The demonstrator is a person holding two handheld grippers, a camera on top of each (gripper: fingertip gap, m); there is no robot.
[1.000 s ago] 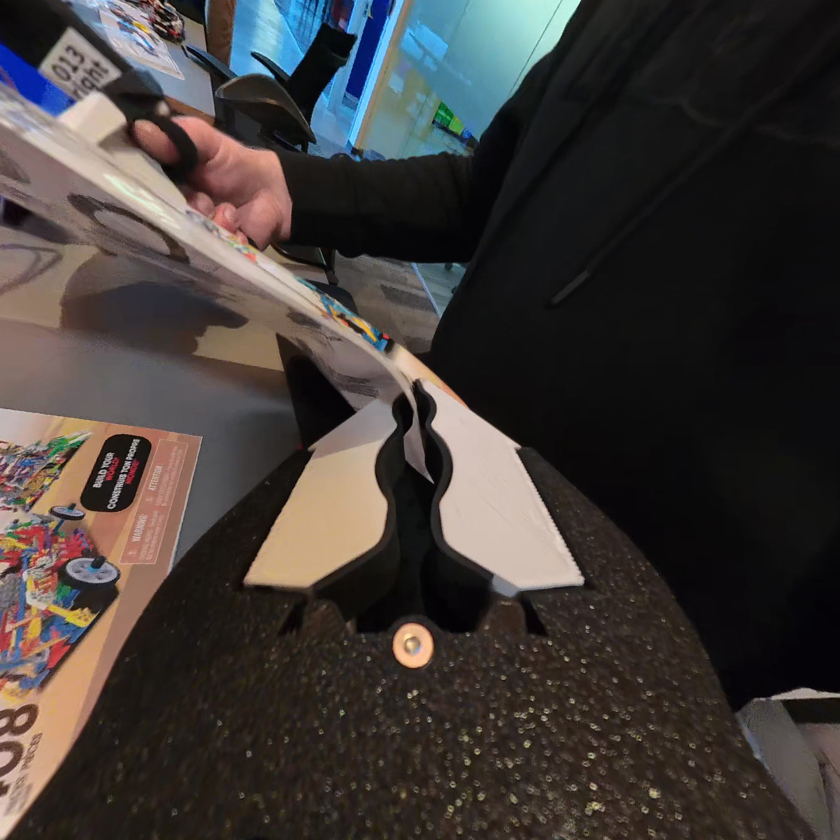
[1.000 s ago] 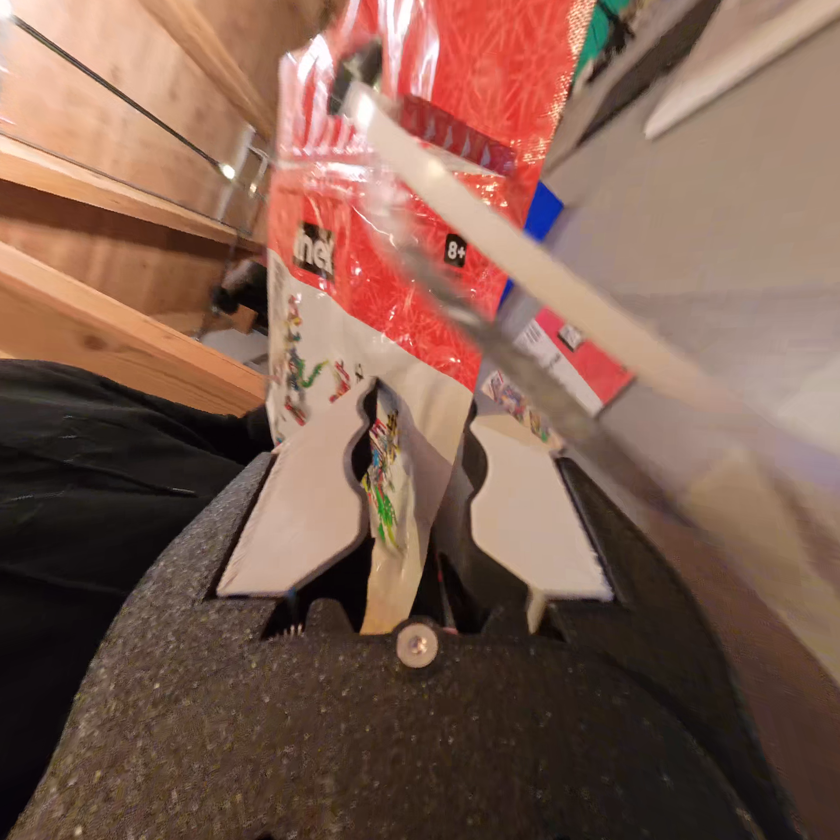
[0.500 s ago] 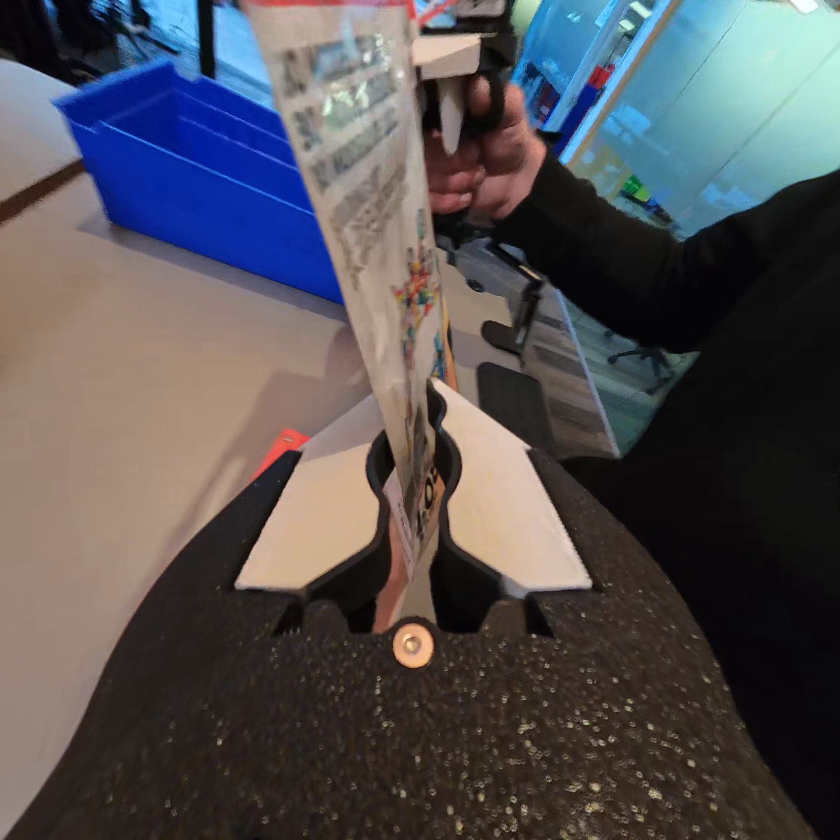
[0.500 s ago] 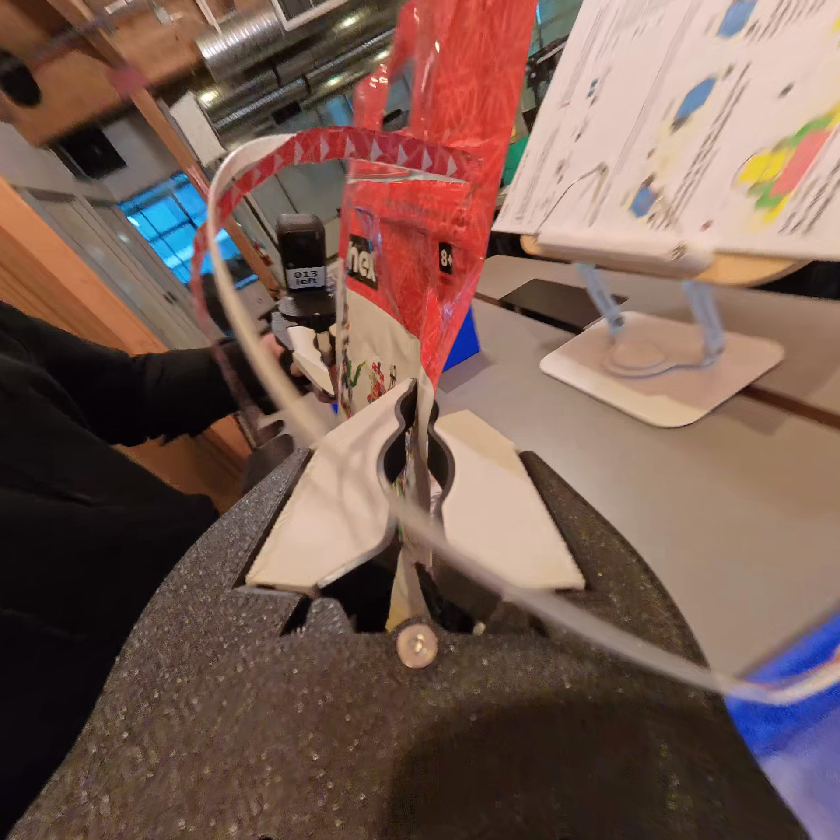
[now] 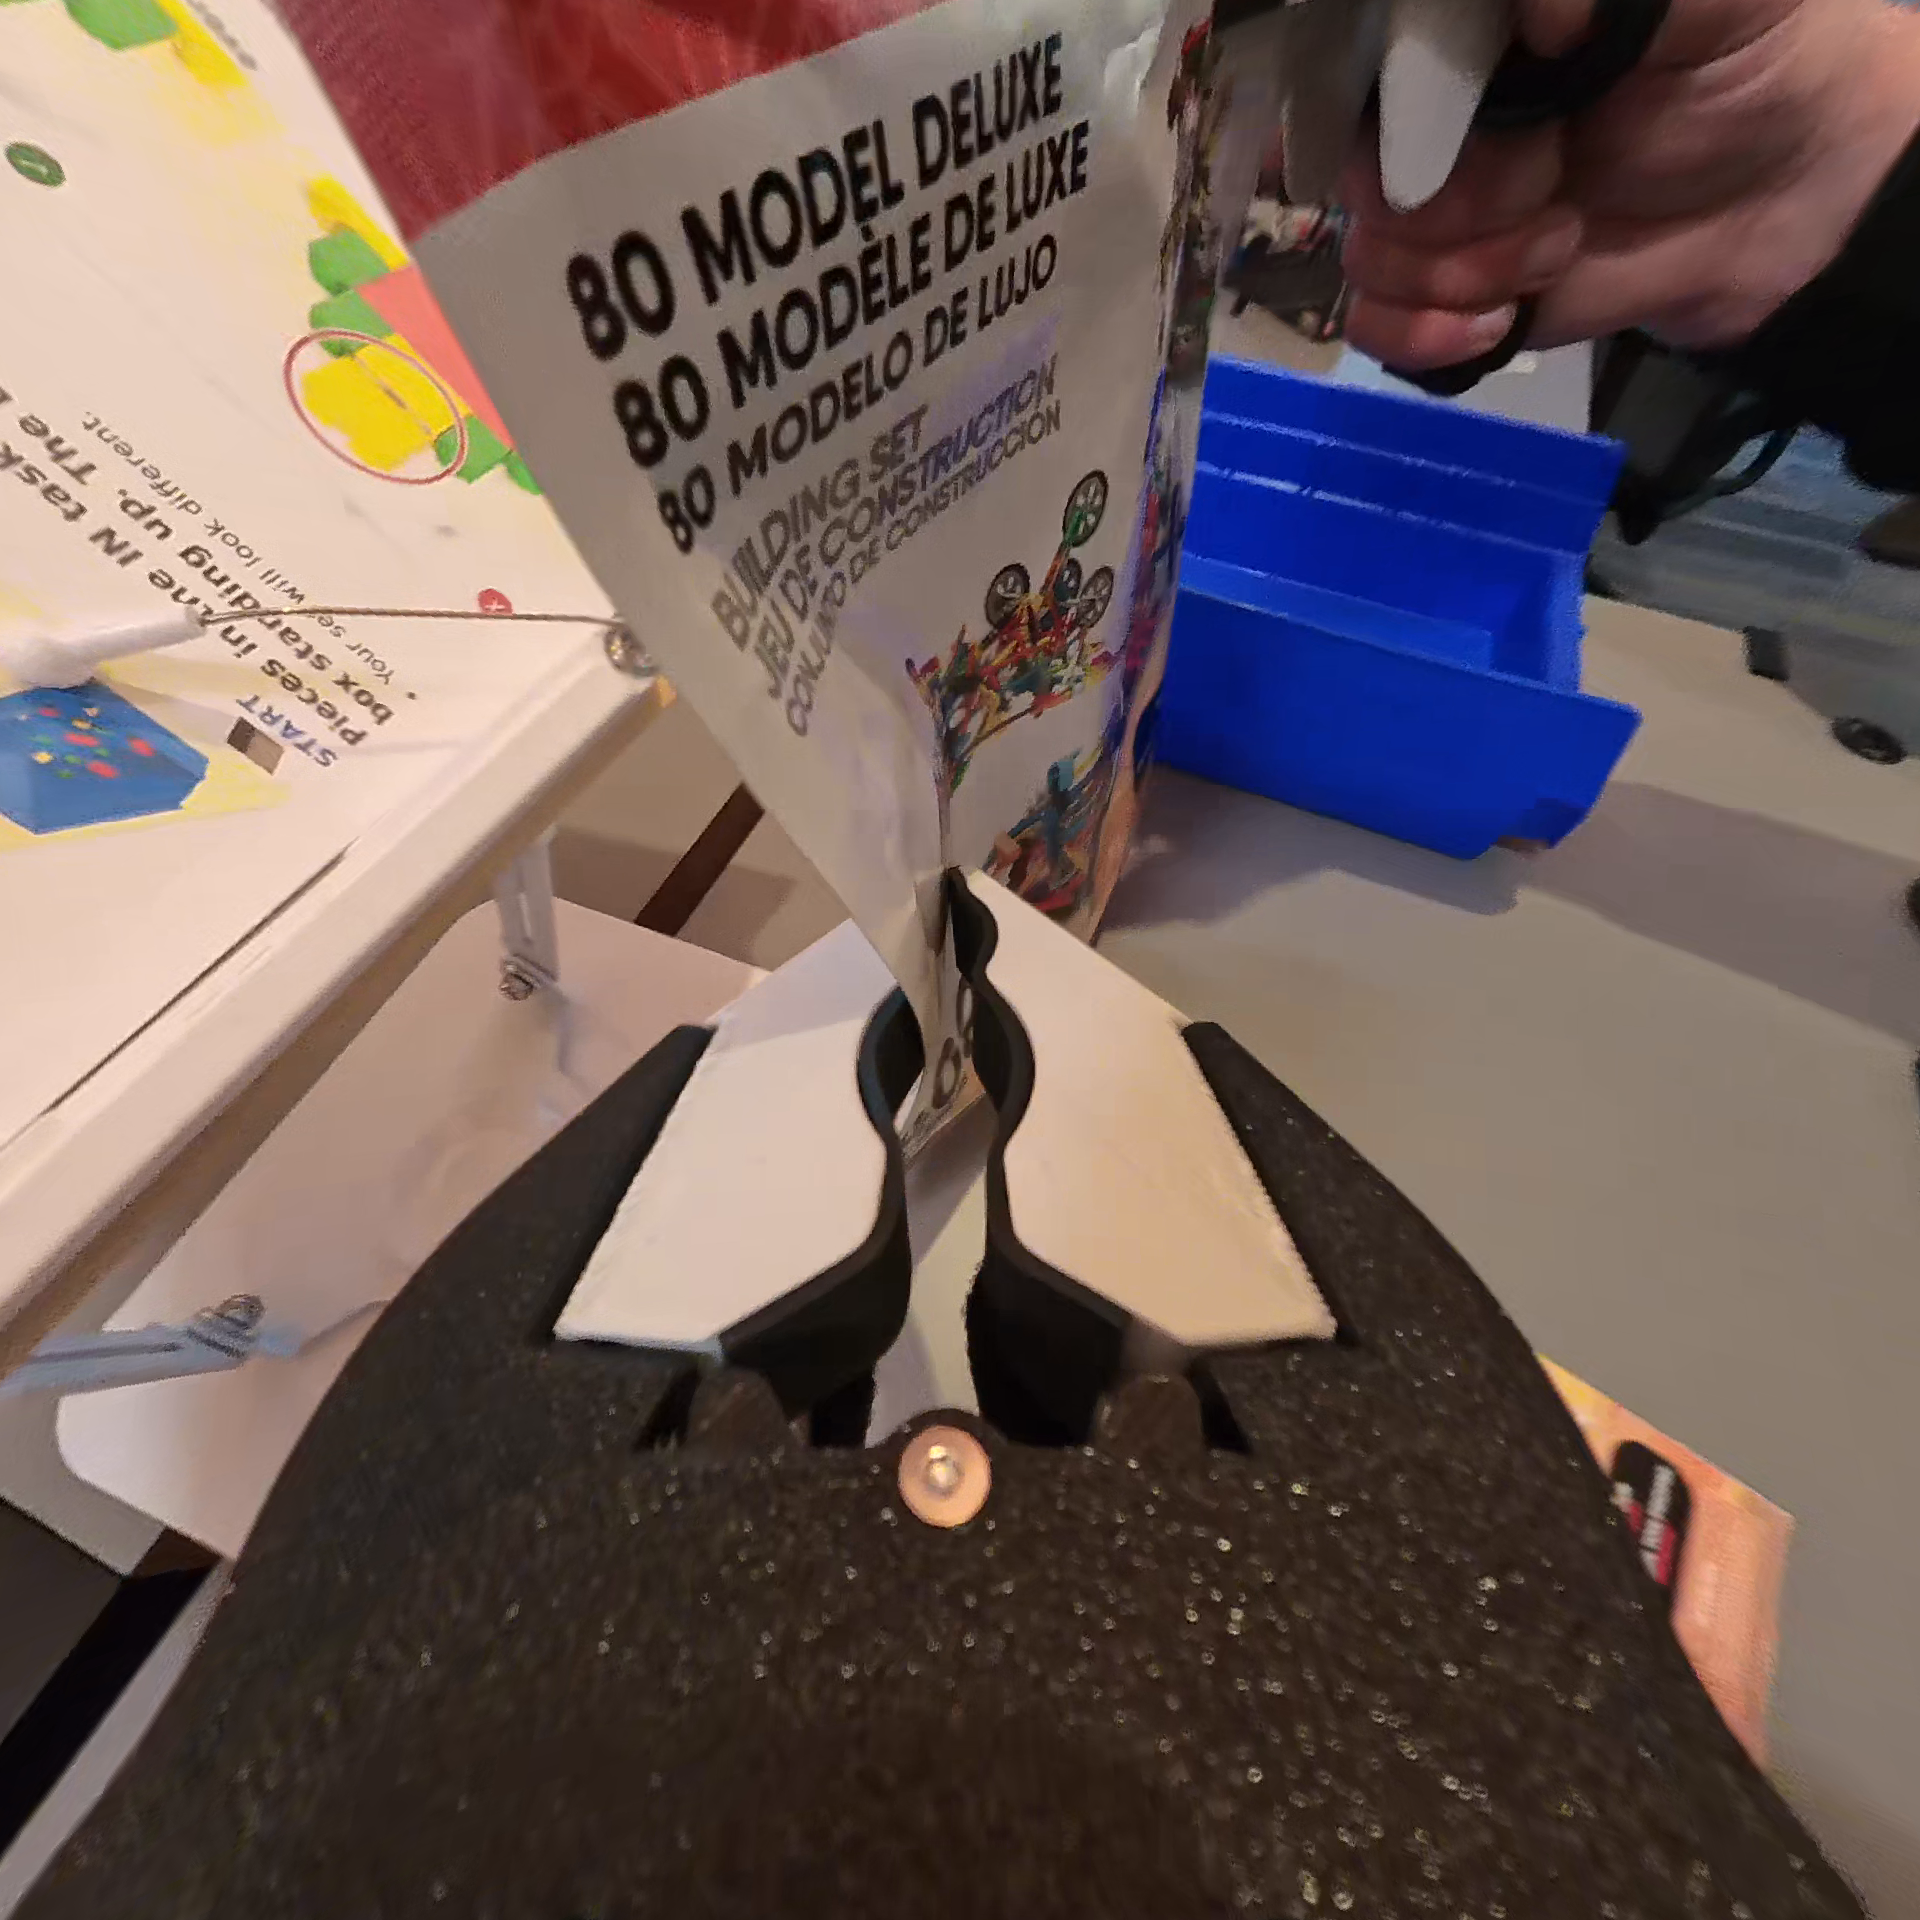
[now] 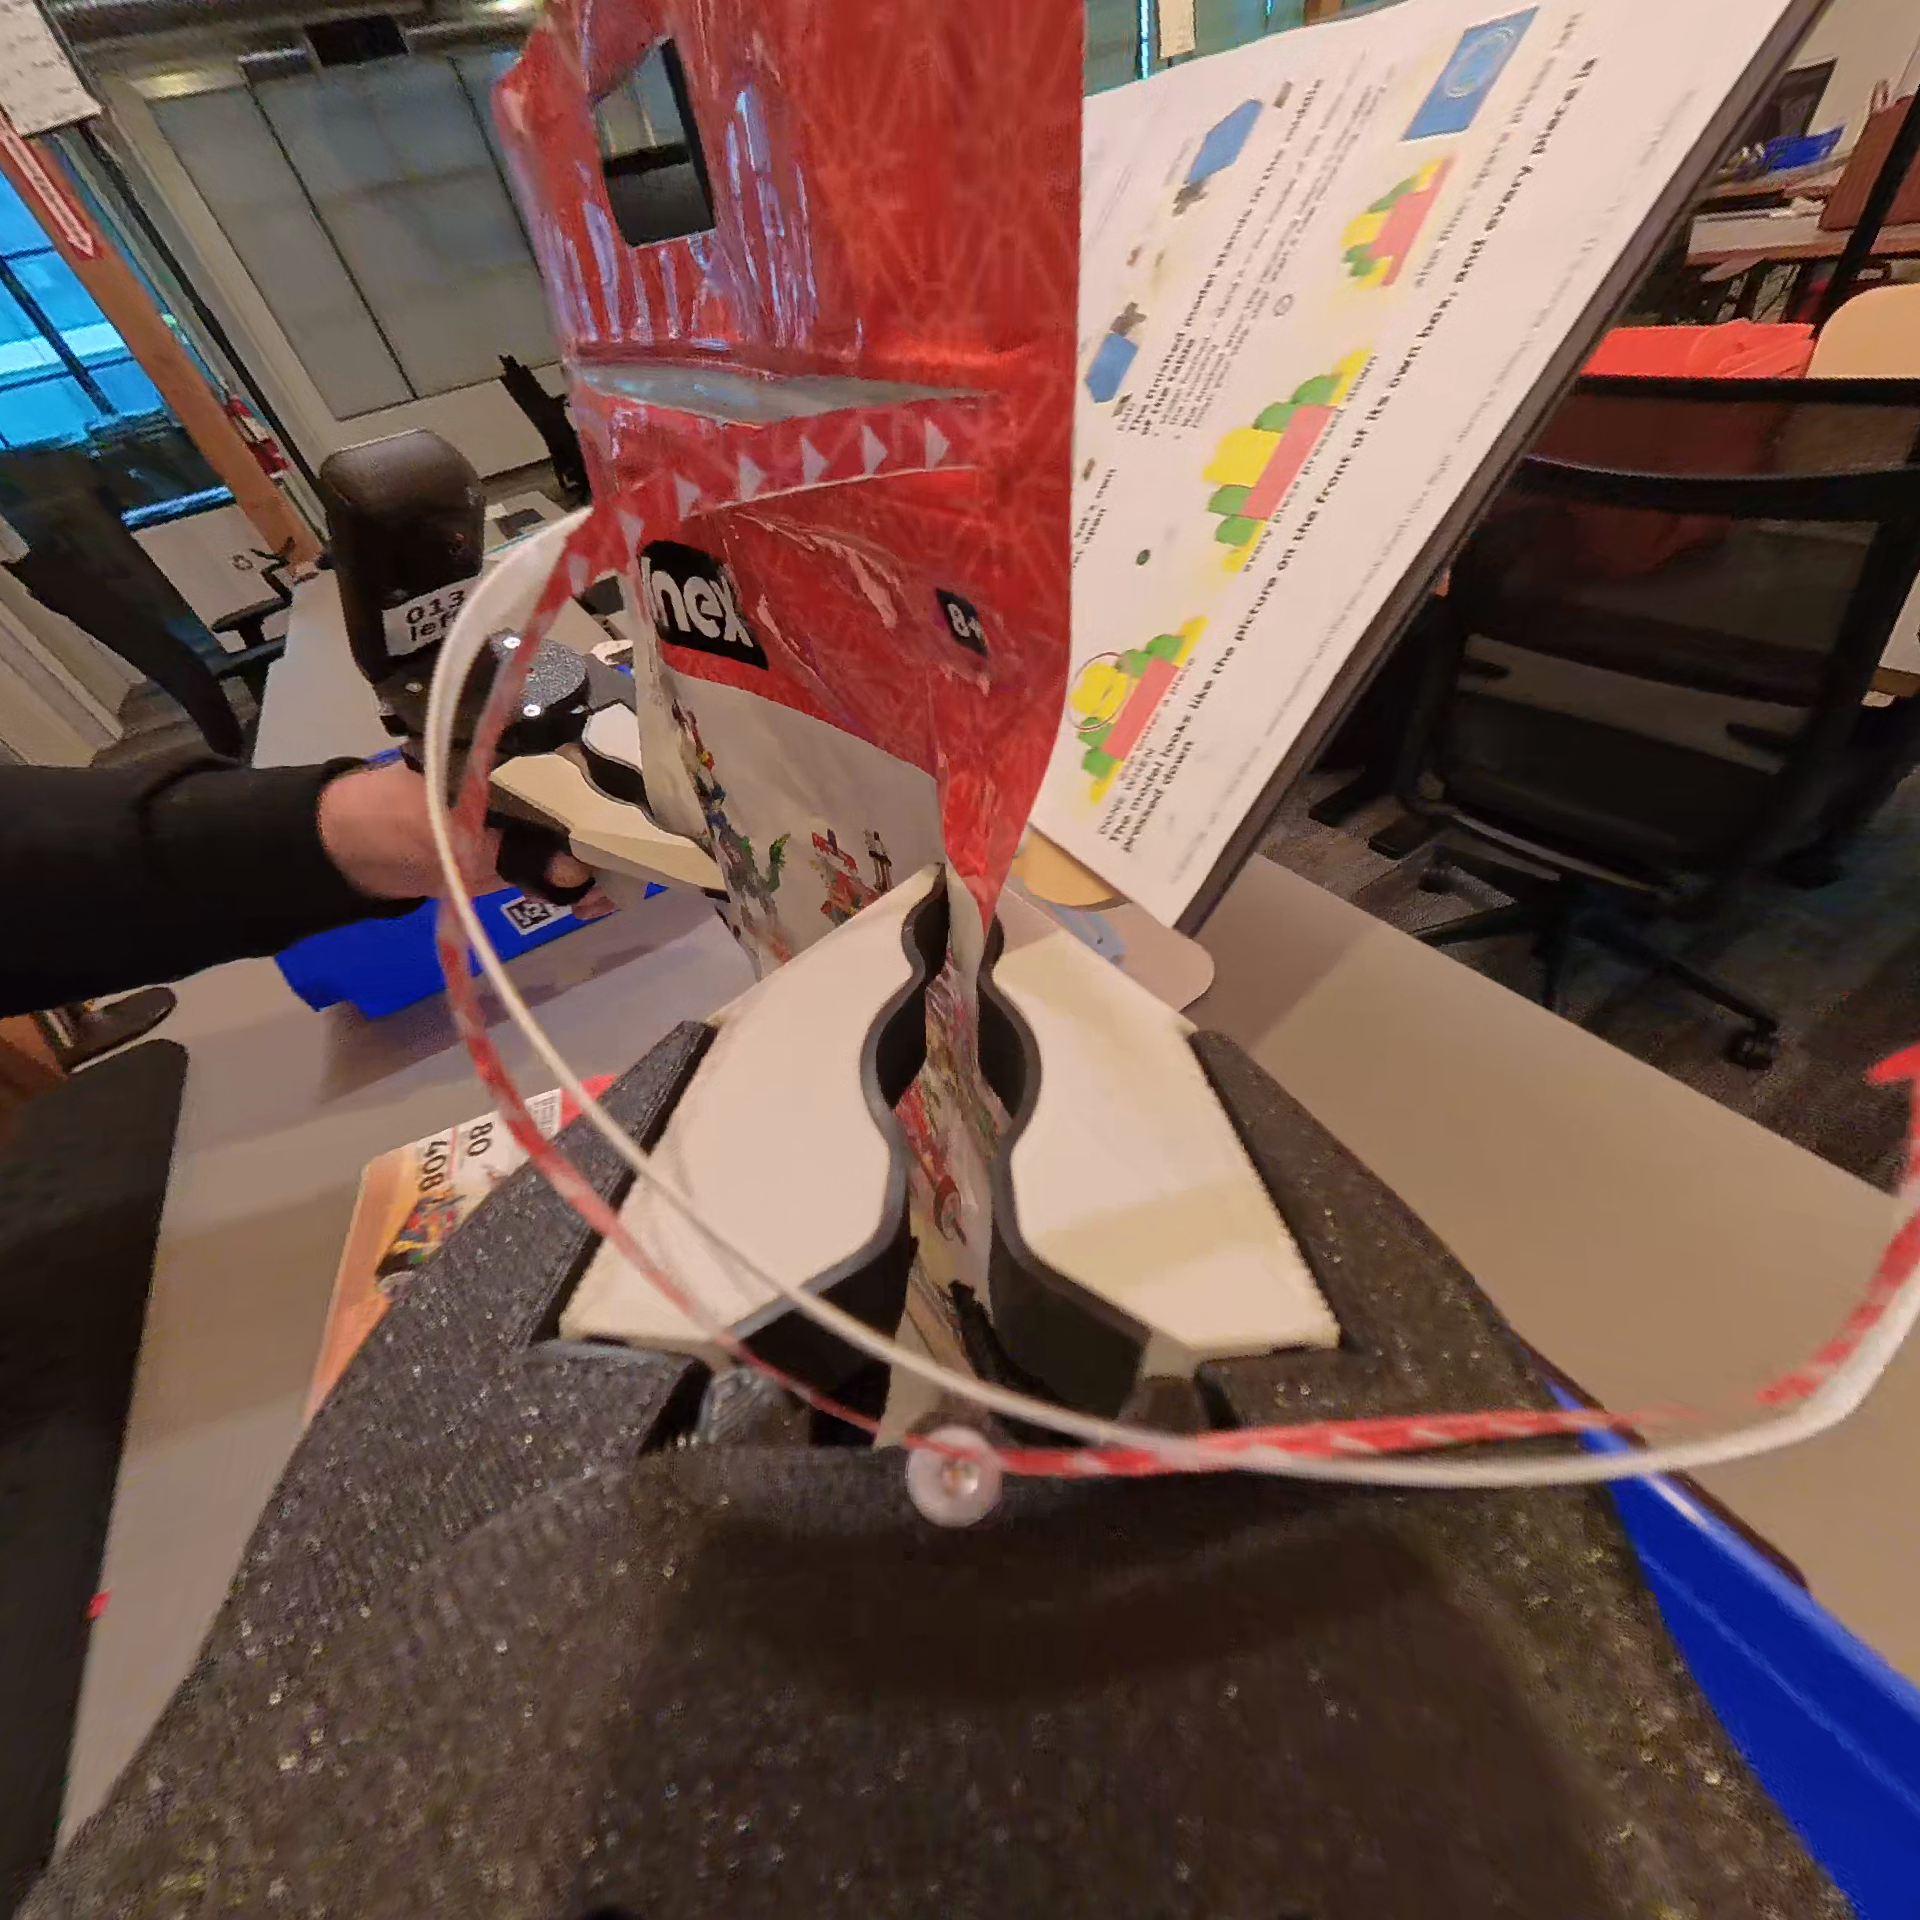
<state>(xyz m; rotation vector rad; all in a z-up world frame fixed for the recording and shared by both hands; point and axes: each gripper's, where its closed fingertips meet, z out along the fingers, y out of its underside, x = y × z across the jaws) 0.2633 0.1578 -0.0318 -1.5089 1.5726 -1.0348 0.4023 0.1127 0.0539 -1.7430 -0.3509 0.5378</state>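
A red and white plastic bag [image 5: 831, 416] printed with toy pictures hangs upright between both grippers. My left gripper [image 5: 951, 883] is shut on the bag's lower white edge. My right gripper [image 6: 945, 883] is shut on the bag's [image 6: 831, 312] other side edge. A torn red and white strip [image 6: 499, 1039] hangs from the bag's top and loops across the right wrist view. The left gripper [image 6: 623, 769] also shows in that view, held by a hand in a black sleeve. The right gripper's finger [image 5: 1418, 104] shows at the top right of the left wrist view.
A blue plastic bin [image 5: 1382, 623] stands on the grey table [image 6: 1558, 1091]. A tilted instruction board [image 6: 1351, 364] on a white stand [image 5: 416, 1091] is close behind the bag. An orange booklet [image 6: 416, 1205] lies flat on the table. Office chairs [image 6: 1610, 727] stand beyond the table's edge. One gripper's finger ends stand about 20 centimeters off the other's.
Both grippers have swung with the bag from near the person's body toward the board and bin. The bag now hangs upright, and the torn strip loops lower across the right view.
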